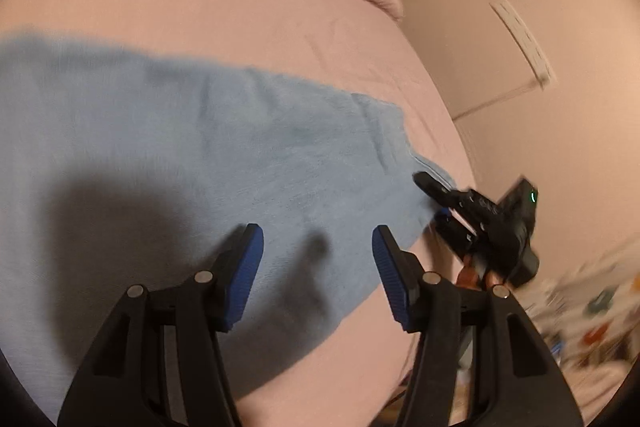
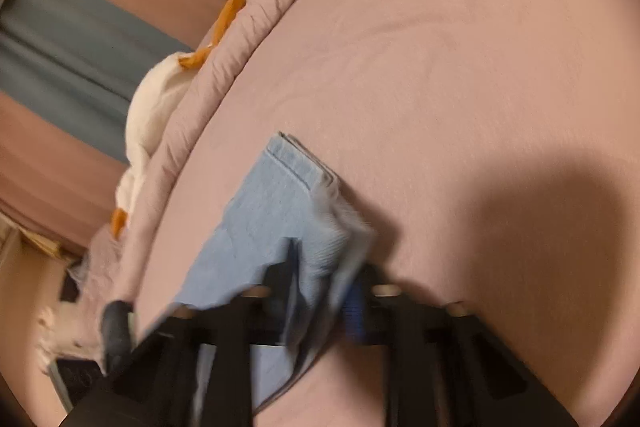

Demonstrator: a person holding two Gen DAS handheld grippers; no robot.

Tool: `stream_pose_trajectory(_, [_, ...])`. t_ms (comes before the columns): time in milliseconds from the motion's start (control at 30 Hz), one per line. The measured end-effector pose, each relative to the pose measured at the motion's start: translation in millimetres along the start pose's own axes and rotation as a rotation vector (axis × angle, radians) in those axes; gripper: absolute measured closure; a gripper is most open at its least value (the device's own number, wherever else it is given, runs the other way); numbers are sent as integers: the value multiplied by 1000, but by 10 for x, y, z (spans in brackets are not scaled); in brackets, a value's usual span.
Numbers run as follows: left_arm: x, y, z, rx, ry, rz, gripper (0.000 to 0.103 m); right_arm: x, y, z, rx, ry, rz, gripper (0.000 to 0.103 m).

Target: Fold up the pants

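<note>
Nearest in the left wrist view: the left gripper point(image 1: 318, 247) hangs above the pants point(image 1: 192, 155), jaws standing wide, nothing between the blue pads point(image 1: 246, 275). Only its shadow touches the cloth.

Nearest in the right wrist view: the right gripper point(image 2: 320, 279) has its jaws drawn narrow on a bunched edge of the pants point(image 2: 276, 211). Light blue denim rises between the fingers and spills over them; the picture is blurred, so how deep the bite goes I cannot tell.

The pants lie spread on the pink bed point(image 1: 200, 7), one stitched hem lifted at the right gripper's side.

Risks, as I judge them:
- Several layers sit stacked in the right jaws. If the pinch is shallow, the lower layers may slip out when the edge is carried over, and the fold comes apart.
- The left gripper holds nothing. With one corner lifted alone, the cloth may drag and skew instead of folding square.
- The held edge lies close to the bed's side; a pull outward could draw the pants off.

What each view gives:
- The left view shows the broad body of the pants and the right gripper point(image 1: 448, 205) from outside, at the cloth's far corner, with a hand point(image 1: 474, 273) behind it.
- The right view shows the hem stitching and stacked layers, and farther off the quilt roll point(image 2: 240, 39) with a white and orange toy point(image 2: 160, 99) beyond it.
</note>
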State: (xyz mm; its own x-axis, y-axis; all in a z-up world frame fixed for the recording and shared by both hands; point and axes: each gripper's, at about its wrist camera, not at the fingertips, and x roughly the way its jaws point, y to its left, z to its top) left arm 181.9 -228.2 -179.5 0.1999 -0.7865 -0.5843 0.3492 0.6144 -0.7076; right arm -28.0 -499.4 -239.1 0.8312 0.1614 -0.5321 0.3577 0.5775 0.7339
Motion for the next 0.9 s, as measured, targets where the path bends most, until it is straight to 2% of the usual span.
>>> stream_pose_trajectory(33, [10,40,-21,-15,5,3,50,-19,-23,-3,-3,-3,10,90])
stream_pose_trajectory(100, [-32,76,-72,-7,-9,8,68,-110,-61,5,14,-17,33,92])
stream_pose_trajectory(133, [-48,95,-87,-6,-10,13,73,-167,-94,4,23,-30,51,93])
stream_pose_trajectory(200, [-65,156,-81,-34,-5,-1,84,-54,-120,-13,9,-9,5,93])
stream_pose_trajectory(267, [-99,192,-63,-78,7,-30,85,86,-147,-42,24,12,-24,95])
stream_pose_trajectory(333, [-121,188,-67,-85,15,-39,78,31,-53,-28,2,11,-41,95])
stream_pose_trajectory(367, [-125,171,-78,-85,17,-49,65,-49,72,-36,-50,-8,-48,95])
stream_pose_trajectory(400, [-97,117,-29,-87,16,-63,44,-95,190,-48,-97,-26,-41,94])
stream_pose_trajectory(433, [-130,70,-21,-88,9,-78,33,-189,372,-78,-173,-53,-28,94])
stream_pose_trajectory(467, [-169,0,-20,-90,-8,-81,17,-235,505,-112,-224,-71,-20,94])
stream_pose_trajectory(500, [-223,-71,-10,-93,-33,-72,12,-295,679,-169,-290,-86,-6,94])
stream_pose_trajectory(567, [-294,-137,19,-107,-55,-104,12,-366,1015,-344,-421,-96,31,94])
stream_pose_trajectory(733, [-442,-164,87,-194,-99,-262,12,-254,1606,-983,-707,-69,57,94])
stream_pose_trajectory(867, [-411,-44,101,-284,-104,-345,11,-99,1863,-1438,-852,-97,36,94])
stream_pose_trajectory(900, [-427,2,94,-309,-115,-360,11,-29,1883,-1497,-866,-80,25,94])
